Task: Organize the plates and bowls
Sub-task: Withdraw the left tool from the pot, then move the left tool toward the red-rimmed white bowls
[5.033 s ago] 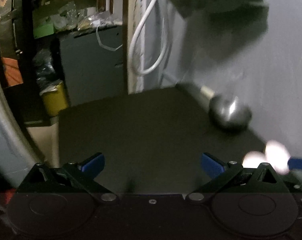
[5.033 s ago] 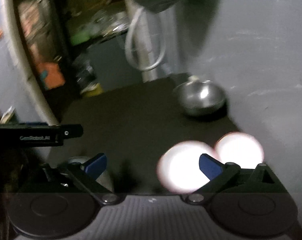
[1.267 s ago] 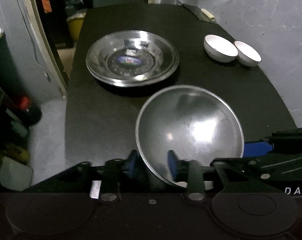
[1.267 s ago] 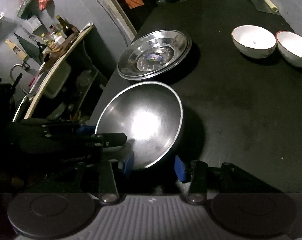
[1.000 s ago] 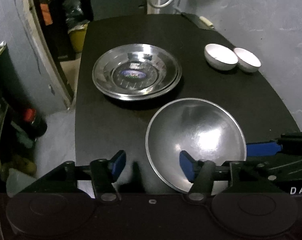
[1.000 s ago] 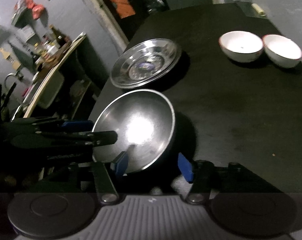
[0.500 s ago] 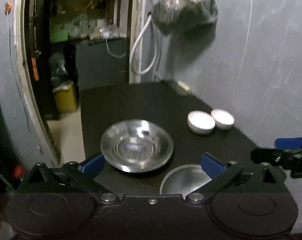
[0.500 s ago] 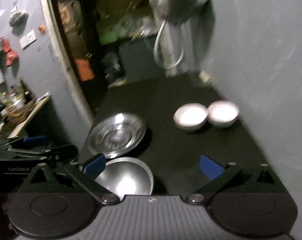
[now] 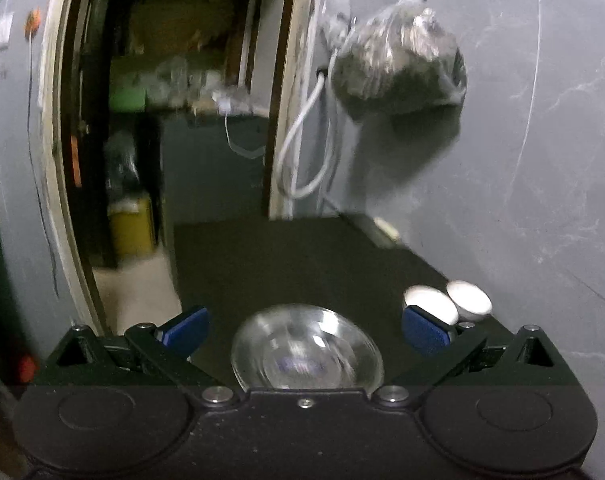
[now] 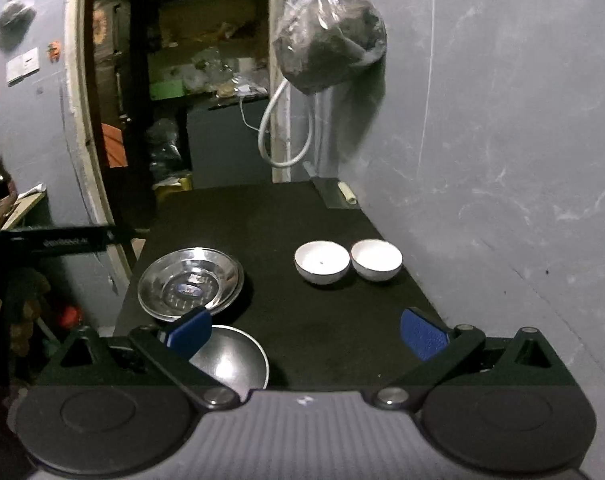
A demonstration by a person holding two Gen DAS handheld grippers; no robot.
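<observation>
1. While both of our grippers are hanging above the near end of the black table [image 10: 302, 216], neither one is gripping anything.
2. We're seeing the left gripper [image 9: 304, 326] with its blue pads [image 9: 186, 326] spread wide and nothing caught between them; the steel plate [image 9: 306, 354] is showing in the gap but lying down on the table, blurry in that view.
3. Our right gripper [image 10: 306, 332] is also standing wide open and empty, with its left pad [image 10: 190, 334] overlapping the rim of the big steel bowl [image 10: 234, 362] in the picture, though the bowl is just sitting on the table below it.
4. That steel bowl is resting at the near left edge of the table, right beside the steel plate [image 10: 190, 284], which is sitting a bit farther back on the left side.
5. We're spotting two white bowls [image 10: 321, 262] side by side on the right half of the table, close to the grey wall [image 10: 502, 140], and they look like they're about touching each other.
6. Over in the left wrist view those white bowls [image 9: 448, 302] are peeking out just behind the right pad.
7. Up top a plastic bag [image 10: 330, 36] is hanging on the wall above a looped white cable [image 10: 286, 132].
8. At the left edge of the right wrist view, part of the other gripper [image 10: 62, 240] is poking in.
</observation>
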